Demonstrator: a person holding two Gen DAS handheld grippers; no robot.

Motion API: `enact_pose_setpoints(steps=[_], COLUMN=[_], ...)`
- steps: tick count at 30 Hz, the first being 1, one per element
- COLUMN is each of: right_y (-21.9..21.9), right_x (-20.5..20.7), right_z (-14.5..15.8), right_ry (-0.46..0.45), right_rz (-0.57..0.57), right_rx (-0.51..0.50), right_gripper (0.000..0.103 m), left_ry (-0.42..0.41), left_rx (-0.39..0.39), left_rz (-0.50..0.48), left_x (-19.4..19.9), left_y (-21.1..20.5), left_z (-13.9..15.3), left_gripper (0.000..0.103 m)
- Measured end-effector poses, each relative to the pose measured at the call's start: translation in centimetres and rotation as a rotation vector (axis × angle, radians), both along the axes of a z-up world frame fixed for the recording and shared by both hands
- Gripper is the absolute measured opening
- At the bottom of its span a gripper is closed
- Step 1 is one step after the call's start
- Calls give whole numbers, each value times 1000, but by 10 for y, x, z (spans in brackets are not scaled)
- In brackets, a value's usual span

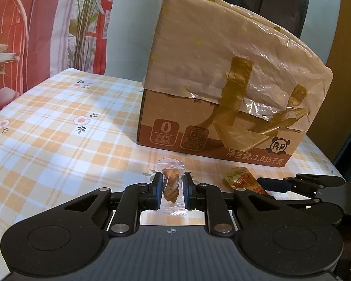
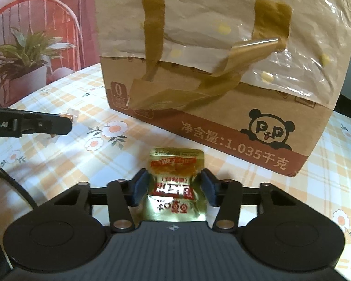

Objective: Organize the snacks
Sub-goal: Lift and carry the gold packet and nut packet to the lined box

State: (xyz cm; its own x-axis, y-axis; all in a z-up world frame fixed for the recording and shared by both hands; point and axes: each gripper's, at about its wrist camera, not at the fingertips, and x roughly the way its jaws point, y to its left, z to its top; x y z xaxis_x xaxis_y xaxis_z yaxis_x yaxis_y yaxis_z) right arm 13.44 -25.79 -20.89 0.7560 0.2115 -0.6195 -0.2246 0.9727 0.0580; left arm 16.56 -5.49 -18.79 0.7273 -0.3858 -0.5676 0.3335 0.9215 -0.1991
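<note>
A twisted brown snack in a clear wrapper (image 1: 171,190) stands upright between the pads of my left gripper (image 1: 172,178), which is shut on it just above the checked tablecloth (image 1: 58,128). To its right lies a gold and red snack packet (image 1: 242,179). In the right wrist view that packet (image 2: 175,164) is pinched and buckled between the pads of my right gripper (image 2: 175,183), which is shut on it. A large cardboard box (image 2: 222,98) with a panda logo stands right behind both snacks, its top covered with taped paper and plastic.
The box (image 1: 222,82) fills the far middle and right of the table. Loose brown tape strips (image 2: 199,82) hang down its front. A chair and a potted plant (image 2: 23,53) stand beyond the table's left edge. Bare tablecloth stretches to the left.
</note>
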Motion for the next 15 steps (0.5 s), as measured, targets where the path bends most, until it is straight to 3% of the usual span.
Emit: enact_pose_setpoints(steps=[5,15], right_y=[-2,-6], right_x=[-7,-20], right_z=[0,8], right_ry=[-17,-69], right_rz=[13,15], right_rx=[20,54], right_gripper=[43,43], left_ry=[0,-8], left_rx=[7,20], left_rz=[-2,0], left_x=[0,-4], left_y=[1,3], left_z=[0,4], left_gripper=[19,19])
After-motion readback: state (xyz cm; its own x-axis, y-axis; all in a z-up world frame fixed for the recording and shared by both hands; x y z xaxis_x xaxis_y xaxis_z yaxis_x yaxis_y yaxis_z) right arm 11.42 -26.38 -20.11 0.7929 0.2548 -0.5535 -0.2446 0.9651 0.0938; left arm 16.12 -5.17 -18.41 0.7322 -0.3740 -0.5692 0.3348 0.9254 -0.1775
